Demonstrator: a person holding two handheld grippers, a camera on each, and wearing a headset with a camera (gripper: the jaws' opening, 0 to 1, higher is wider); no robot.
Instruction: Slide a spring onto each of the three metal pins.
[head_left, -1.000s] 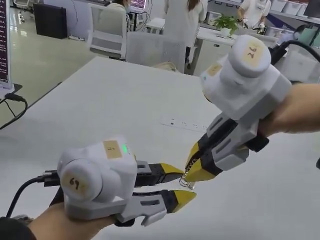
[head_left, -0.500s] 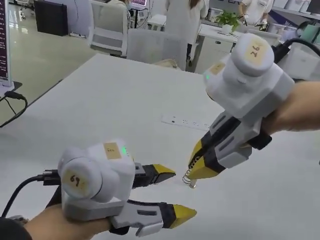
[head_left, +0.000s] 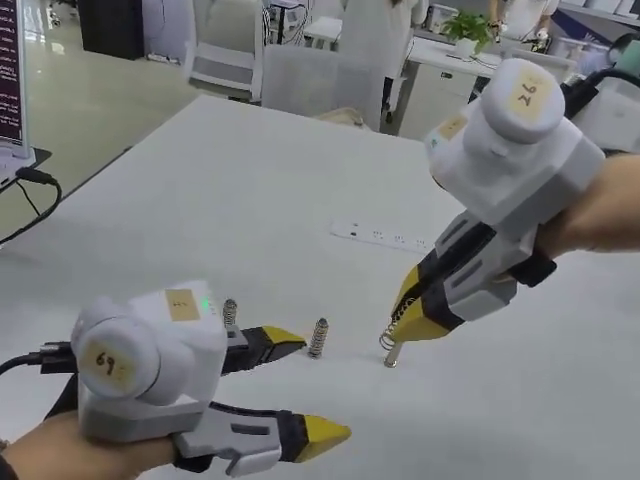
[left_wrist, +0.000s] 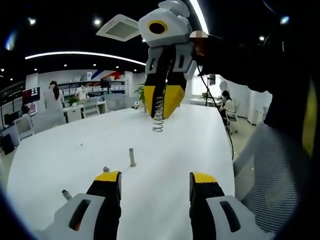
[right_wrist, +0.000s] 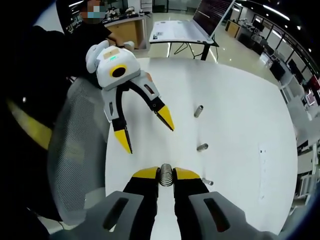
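while the right gripper (head_left: 408, 322) pinches a spring (head_left: 392, 332) between its closed yellow tips, the coil hangs tilted, its lower end just above and beside the bare pin (head_left: 390, 357), which stands upright on the white table (head_left: 250, 200). to the left of it stand a middle pin (head_left: 319, 338) and a far-left pin (head_left: 229, 312), each already wearing a spring. the left gripper (head_left: 310, 385) sits nearer and to the left, its jaws spread wide with nothing between them. its upper tip lies close to the middle pin without touching it (the gap looks small in the head view). in the left gripper view the tabletop around the bare pin is open on every side, and the held spring hangs beyond it. a white power strip (head_left: 385, 238) lies farther back, well apart from the pins. the table's far and left edges are well away from the work, with chairs (head_left: 225, 55) beyond the far edge.
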